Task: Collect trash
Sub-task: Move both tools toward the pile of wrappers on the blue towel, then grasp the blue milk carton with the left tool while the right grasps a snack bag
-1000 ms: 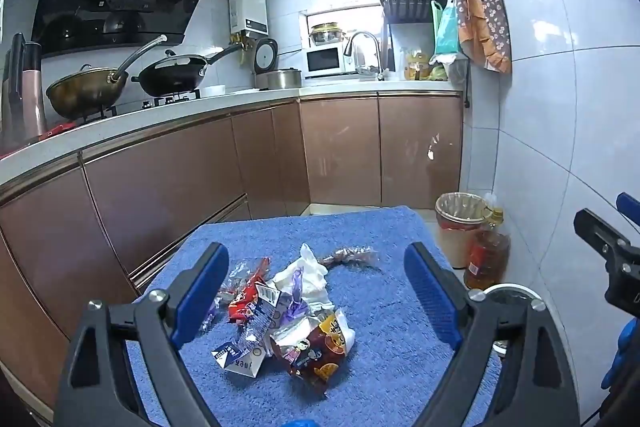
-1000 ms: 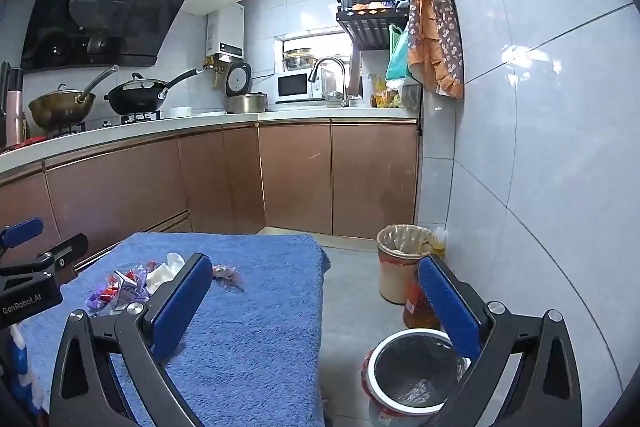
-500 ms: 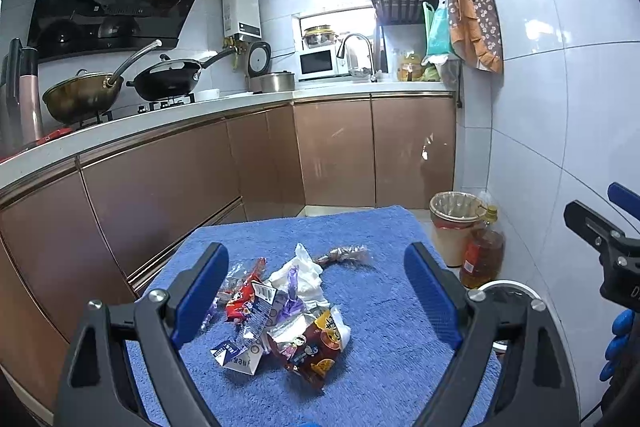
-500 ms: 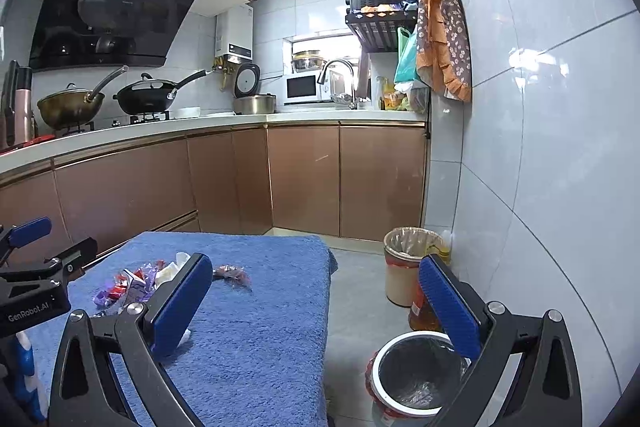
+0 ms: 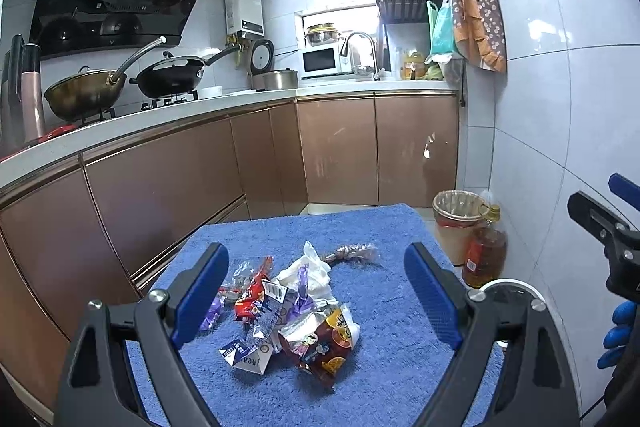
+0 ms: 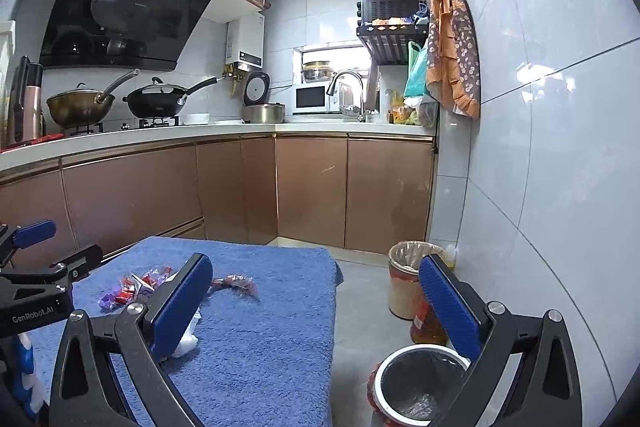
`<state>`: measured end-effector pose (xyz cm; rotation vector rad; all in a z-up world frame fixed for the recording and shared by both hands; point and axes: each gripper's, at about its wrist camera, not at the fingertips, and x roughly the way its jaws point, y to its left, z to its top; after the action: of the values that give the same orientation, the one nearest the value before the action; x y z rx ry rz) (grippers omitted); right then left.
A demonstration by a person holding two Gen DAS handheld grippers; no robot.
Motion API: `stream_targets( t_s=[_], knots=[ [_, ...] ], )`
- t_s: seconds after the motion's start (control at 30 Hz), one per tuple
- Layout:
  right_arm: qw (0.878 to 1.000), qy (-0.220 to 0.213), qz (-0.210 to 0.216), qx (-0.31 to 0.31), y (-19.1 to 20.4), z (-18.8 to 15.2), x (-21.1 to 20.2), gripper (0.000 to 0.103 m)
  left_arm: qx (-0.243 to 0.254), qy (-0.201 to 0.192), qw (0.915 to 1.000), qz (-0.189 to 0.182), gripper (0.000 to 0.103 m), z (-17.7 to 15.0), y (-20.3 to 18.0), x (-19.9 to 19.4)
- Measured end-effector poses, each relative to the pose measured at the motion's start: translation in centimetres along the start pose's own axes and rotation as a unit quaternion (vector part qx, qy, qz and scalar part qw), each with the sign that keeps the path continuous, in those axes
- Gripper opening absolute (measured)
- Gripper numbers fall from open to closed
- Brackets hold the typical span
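White lettering reading "GenRobot.AI" marks the black body of the left tool (image 6: 48,283) as seen from the right wrist. The left tool (image 5: 316,291) hangs spread wide above a heap of crumpled snack wrappers (image 5: 288,311) lying on the blue towel-covered tabletop (image 5: 384,359), with a twisted clear wrapper (image 5: 352,253) just behind. The right tool (image 6: 316,303), also spread and holding nothing, hovers over the tabletop edge beside a white-rimmed round bin with a black liner (image 6: 420,383); a lined tan wastebasket (image 6: 408,283) and an amber oil bottle (image 6: 428,323) stand against the wall.

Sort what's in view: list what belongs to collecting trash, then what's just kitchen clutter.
Job: wrapper pile, twisted wrapper, white-rimmed bin, left gripper, right gripper.

Clutter: oil bottle, lined bin, woks, microwave.
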<state>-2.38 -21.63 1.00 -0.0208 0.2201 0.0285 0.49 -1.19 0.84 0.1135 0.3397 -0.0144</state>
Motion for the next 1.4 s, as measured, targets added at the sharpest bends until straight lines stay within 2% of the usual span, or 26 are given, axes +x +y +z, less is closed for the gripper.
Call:
stream_targets(
  t_s=[0.47,1.03,1.23,1.4],
  knots=[
    [1.0,-0.002,-0.024,0.015,-2.0,-0.8,1.9,0.103,0.014,0.012,0.9997,-0.015,0.09,0.4,-1.2,3.0],
    [0.999,0.026,-0.019,0.015,-1.9,-0.8,5.6,0.103,0.0,0.044,0.998,-0.047,0.09,-0.2,-0.2,8.0],
    [0.998,0.057,0.004,0.01,-0.8,-1.2,7.6,0.103,-0.02,0.058,0.9964,-0.059,0.09,-1.1,1.7,9.6],
    [0.993,0.095,0.062,0.002,0.8,-1.7,9.4,0.101,-0.027,0.068,0.996,-0.052,0.09,-2.0,5.2,10.2]
  ],
)
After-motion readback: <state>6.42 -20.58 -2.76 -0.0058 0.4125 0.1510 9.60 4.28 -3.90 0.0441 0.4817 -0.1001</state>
